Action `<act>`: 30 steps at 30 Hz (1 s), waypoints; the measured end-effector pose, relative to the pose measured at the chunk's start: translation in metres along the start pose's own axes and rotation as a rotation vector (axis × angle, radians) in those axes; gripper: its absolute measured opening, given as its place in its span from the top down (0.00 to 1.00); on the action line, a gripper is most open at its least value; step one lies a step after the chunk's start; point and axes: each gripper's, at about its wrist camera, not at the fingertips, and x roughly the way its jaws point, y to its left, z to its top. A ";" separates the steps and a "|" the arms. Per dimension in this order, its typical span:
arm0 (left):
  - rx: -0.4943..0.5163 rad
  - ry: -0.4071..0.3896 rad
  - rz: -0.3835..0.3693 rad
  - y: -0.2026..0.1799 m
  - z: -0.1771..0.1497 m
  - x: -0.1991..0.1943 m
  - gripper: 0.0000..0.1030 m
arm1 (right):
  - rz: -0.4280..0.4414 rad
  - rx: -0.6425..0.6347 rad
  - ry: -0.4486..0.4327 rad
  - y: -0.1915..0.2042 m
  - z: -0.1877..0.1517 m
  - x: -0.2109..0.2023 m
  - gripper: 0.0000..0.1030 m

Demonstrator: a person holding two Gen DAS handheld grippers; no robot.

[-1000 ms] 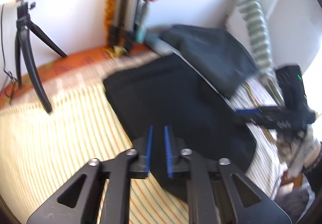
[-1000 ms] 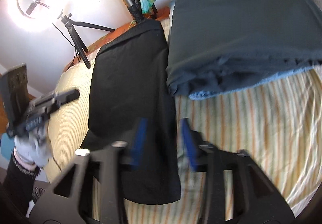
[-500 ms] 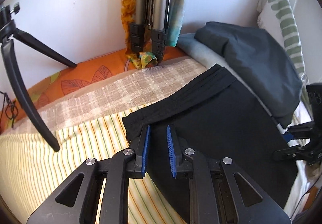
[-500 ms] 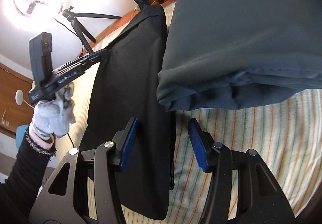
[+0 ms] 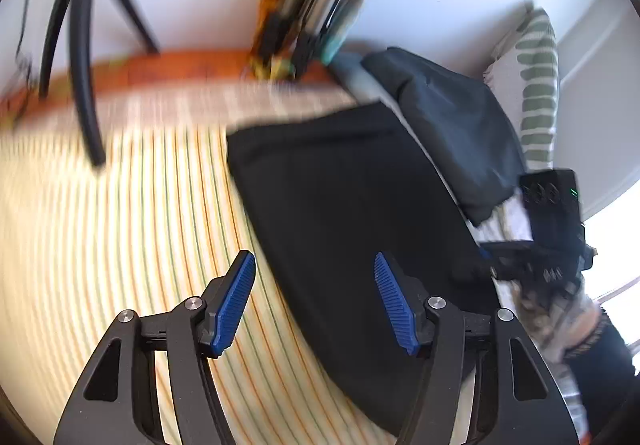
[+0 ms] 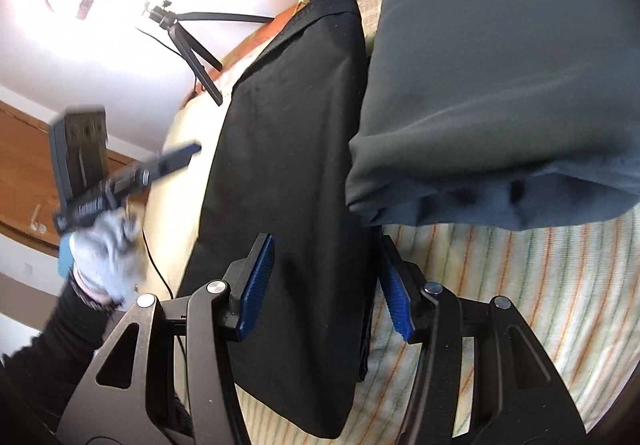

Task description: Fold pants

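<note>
The black pants (image 5: 352, 213) lie folded into a long, flat, matte strip on the striped sheet (image 5: 120, 229), just beside a bulkier heap of dark grey cloth (image 6: 500, 77) with a soft rolled edge. The left gripper (image 5: 316, 299) hovers over the near edge of the pants; its ribbed blue pads are moving apart and press on nothing. The right gripper (image 6: 326, 281) stands about half open, its pads straddling the strip's width without squeezing it.
</note>
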 end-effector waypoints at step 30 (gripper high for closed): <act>-0.007 -0.064 -0.016 -0.018 -0.014 0.014 0.91 | -0.024 -0.068 -0.100 0.045 -0.015 -0.003 0.88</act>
